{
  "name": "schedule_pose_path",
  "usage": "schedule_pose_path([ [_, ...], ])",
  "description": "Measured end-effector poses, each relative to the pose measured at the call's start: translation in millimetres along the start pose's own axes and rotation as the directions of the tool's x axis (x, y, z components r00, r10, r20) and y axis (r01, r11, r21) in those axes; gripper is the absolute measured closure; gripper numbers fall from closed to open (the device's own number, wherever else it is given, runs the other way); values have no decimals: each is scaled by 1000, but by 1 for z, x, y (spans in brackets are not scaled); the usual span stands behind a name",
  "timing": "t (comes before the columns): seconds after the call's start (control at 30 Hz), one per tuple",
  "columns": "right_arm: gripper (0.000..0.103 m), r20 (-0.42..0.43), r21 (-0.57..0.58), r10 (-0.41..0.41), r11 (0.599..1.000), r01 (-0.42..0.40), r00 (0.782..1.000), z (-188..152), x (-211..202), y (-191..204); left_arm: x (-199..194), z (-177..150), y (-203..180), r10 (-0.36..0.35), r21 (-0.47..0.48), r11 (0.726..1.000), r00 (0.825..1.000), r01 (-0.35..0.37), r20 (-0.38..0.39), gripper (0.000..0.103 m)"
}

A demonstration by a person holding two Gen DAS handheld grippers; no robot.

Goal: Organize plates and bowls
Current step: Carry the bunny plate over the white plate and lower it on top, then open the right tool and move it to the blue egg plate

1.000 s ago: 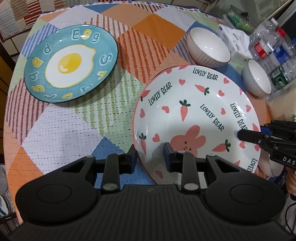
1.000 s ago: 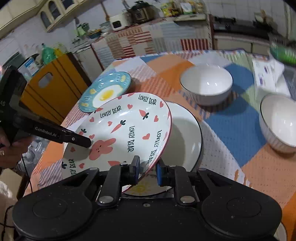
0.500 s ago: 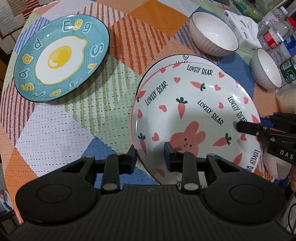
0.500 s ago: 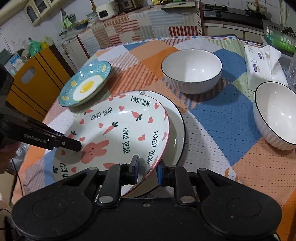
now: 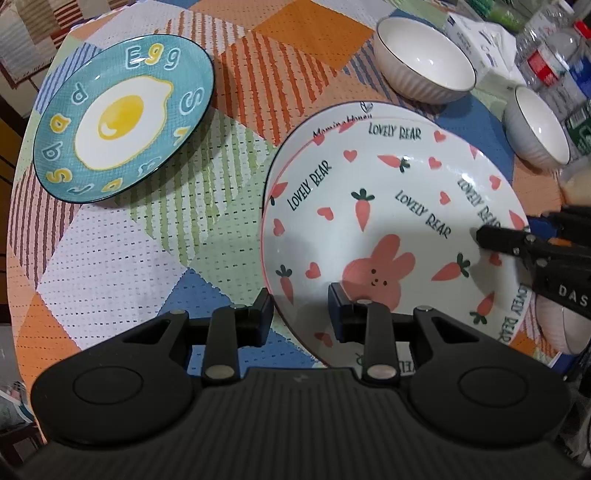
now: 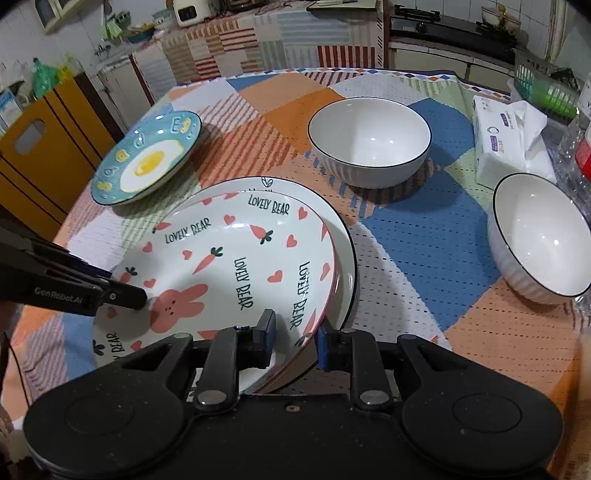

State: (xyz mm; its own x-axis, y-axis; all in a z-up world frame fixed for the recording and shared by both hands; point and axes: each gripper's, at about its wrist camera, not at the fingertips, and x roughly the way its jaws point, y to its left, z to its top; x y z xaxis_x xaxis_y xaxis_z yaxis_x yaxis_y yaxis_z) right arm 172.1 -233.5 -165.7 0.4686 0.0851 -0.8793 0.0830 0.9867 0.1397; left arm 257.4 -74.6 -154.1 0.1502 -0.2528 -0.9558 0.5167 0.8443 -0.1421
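Note:
The white rabbit-and-carrot plate (image 5: 388, 206) (image 6: 229, 266) lies nested on a larger white plate with a black rim (image 6: 347, 258) (image 5: 343, 110). My left gripper (image 5: 301, 314) is shut on the rabbit plate's near-left rim; its finger (image 6: 125, 297) shows in the right wrist view. My right gripper (image 6: 295, 336) straddles the opposite rim with its jaws opening, the rim still between the pads. A teal egg plate (image 5: 122, 122) (image 6: 147, 162) sits apart to the left. Two white ribbed bowls (image 6: 369, 136) (image 6: 539, 236) stand on the far and right side.
The checked tablecloth (image 5: 122, 258) covers a round table. A tissue pack (image 6: 506, 144) and plastic bottles (image 5: 546, 55) crowd the right edge. A yellow cabinet (image 6: 40, 147) stands beyond the table's left side, a kitchen counter (image 6: 454, 33) behind.
The rabbit plate has come down from a tilt above the black-rimmed plate and now lies in it. My right jaws have widened a little around its rim.

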Motion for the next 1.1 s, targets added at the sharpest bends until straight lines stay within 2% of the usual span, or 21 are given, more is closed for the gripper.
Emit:
schedule_pose_path([
  [0.13, 71, -25, -16, -83, 996, 83, 996, 4, 4, 9, 1, -2, -6, 23, 17, 1000, 1000, -23, -8, 73],
  [0.3, 71, -19, -23, -112, 993, 112, 994, 4, 3, 13, 4, -2, -9, 30, 26, 999, 999, -30, -19, 73],
  [0.67, 69, -2, -93, -240, 966, 239, 971, 7, 8, 28, 9, -1, -5, -13, -1, 1000, 999, 12, -37, 74],
  [0.77, 73, 0, -151, -294, 945, 291, 956, 3, 16, 35, 8, -2, -5, -5, -3, 1000, 999, 5, -32, 75],
  [0.9, 73, 51, -237, -361, 901, 362, 931, -5, 23, 50, 7, -2, -3, -10, -16, 1000, 999, 10, -30, 75],
  [0.97, 73, 59, -220, -356, 907, 360, 933, -4, 22, 48, 4, -3, -2, -19, -24, 1000, 999, 19, -26, 75],
  [1.1, 73, 104, -156, -296, 938, 309, 950, 2, 4, 45, -10, -7, 2, -35, -29, 999, 999, 35, 0, 75],
])
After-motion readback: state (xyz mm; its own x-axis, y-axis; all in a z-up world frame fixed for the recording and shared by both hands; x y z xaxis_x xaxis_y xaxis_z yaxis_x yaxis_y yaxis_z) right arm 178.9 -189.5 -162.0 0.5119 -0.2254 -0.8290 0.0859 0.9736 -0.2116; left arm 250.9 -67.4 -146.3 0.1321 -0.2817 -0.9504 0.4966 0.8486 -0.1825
